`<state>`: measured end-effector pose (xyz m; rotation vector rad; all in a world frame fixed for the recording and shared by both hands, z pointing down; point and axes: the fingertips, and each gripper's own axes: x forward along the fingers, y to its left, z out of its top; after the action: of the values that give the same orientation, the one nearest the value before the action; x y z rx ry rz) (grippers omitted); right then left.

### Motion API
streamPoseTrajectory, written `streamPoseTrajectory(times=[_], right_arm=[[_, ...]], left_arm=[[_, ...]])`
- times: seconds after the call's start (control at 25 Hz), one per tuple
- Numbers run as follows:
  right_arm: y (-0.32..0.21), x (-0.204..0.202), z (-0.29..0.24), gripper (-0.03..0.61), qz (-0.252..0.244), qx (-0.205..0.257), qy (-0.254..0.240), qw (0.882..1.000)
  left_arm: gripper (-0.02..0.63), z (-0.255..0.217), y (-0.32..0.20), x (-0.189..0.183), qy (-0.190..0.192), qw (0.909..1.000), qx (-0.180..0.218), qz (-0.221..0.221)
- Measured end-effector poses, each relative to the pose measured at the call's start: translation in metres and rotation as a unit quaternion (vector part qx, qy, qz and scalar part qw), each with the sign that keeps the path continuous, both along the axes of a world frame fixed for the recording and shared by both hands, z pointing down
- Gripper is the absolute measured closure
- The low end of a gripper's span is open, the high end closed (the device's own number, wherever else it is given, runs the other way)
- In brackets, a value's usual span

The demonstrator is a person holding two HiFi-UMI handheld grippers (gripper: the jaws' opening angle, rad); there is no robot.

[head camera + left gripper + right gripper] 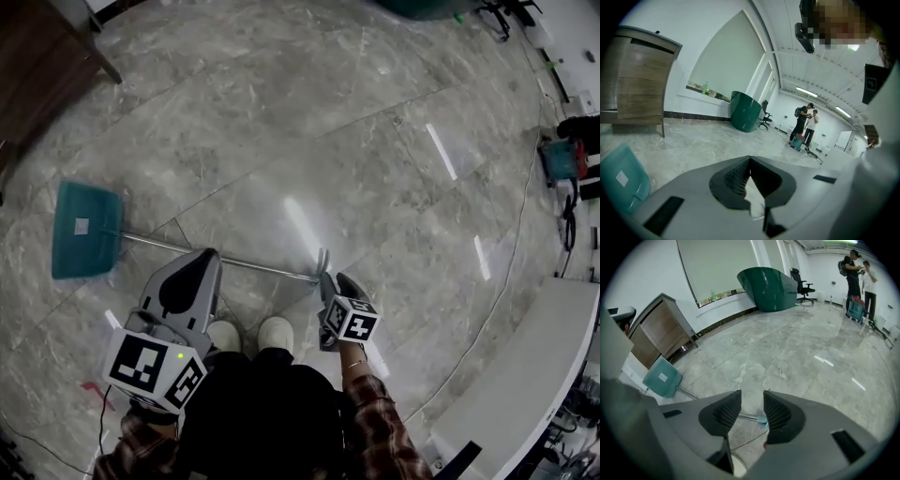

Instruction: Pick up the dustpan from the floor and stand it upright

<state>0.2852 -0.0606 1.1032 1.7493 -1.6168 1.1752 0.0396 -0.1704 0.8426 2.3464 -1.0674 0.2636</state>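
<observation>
The teal dustpan (86, 228) is lying flat on the floor (328, 141) at left. The right gripper (752, 403) is holding its jaws apart, empty, near the handle (253, 266) end. The left gripper's (750, 160) jaws are meeting, empty.

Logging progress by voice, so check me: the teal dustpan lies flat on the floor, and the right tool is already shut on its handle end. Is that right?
Not quite. The dustpan does lie on the floor, but the right tool is open. The right gripper view shows its jaws apart, with the handle end visible through the gap, not clamped.
</observation>
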Motion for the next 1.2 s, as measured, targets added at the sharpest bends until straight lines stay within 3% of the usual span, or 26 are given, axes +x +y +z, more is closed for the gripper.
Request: streamPoseTrajectory(times=[0.32,0.72,0.8,0.84,1.04,1.2], right_arm=[[-0.002,0.026,0.084,0.440,0.030,-0.041,0.010,0.999],[-0.006,0.031,0.136,0.440,0.053,-0.071,0.011,0.996],[-0.005,0.033,0.140,0.458,0.062,-0.073,0.019,0.995],[-0.004,0.034,0.140,0.503,0.064,-0.071,0.021,0.995],[-0.006,0.037,0.123,0.505,0.068,-0.060,0.015,0.996],[-0.009,0.043,0.079,0.505,0.085,-0.061,0.022,0.994]], left_arm=[[0.603,0.042,-0.019,-0.005,-0.009,0.9998,0.014,0.006],[0.602,0.062,-0.028,-0.018,-0.008,0.9998,0.018,-0.006],[0.602,0.066,-0.028,-0.018,-0.010,0.9998,0.016,-0.007],[0.602,0.066,-0.028,-0.018,-0.011,0.9998,0.015,-0.007],[0.602,0.056,-0.030,-0.017,-0.012,0.9998,0.016,-0.007],[0.603,0.022,-0.028,-0.011,-0.007,0.9999,0.010,-0.004]])
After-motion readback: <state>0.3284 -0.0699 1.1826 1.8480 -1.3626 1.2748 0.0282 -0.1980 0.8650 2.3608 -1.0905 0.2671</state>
